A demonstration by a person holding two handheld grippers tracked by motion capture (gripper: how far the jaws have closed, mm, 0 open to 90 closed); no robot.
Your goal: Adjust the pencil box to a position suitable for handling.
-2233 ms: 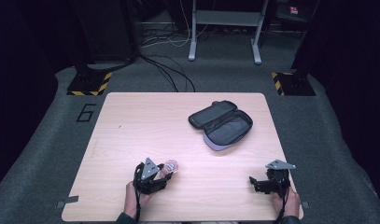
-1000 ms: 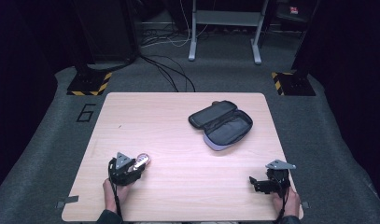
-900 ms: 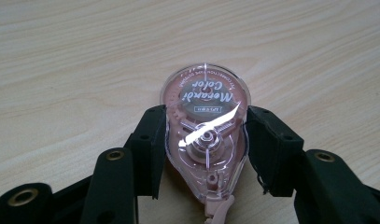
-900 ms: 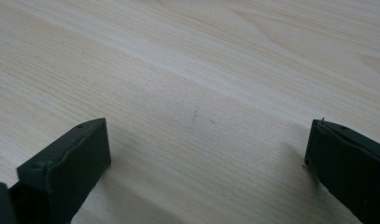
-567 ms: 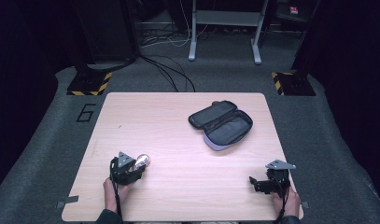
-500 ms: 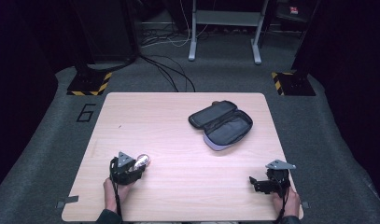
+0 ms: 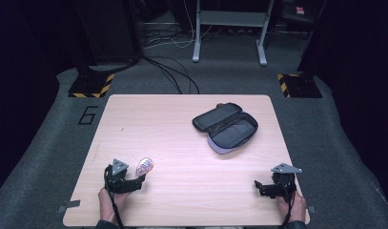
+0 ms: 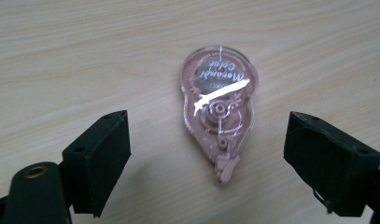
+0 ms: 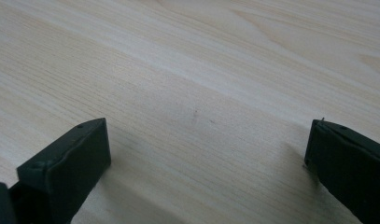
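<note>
Lying flat on the pale wooden table (image 7: 182, 124), the pink translucent teardrop-shaped correction tape dispenser (image 8: 218, 109) sits just ahead of the left gripper (image 8: 222, 149), between the lines of its two black jaws and touching neither. That gripper is released, its jaws spread wide to either side of the dispenser, whose narrow tip points back toward the tool. In the high view the left gripper (image 7: 134, 179) rests low near the table's near edge with the dispenser (image 7: 145, 165) just beyond its jaw tips.

The right gripper (image 7: 260, 186) is likewise spread apart and grasps nothing; bare wood lies between its jaws, and it sits well apart from the dispenser. Far ahead of both tools, nearer the right one's side, lies the dark fabric zip pencil case (image 7: 226, 126), open with its lid folded back.

By my reading, the step in hand is the approach to pick up the dispenser. The next move calls for easing the left gripper forward until the jaws flank the wide round body, then closing on its edges, since the flat shell offers little height to grasp.
</note>
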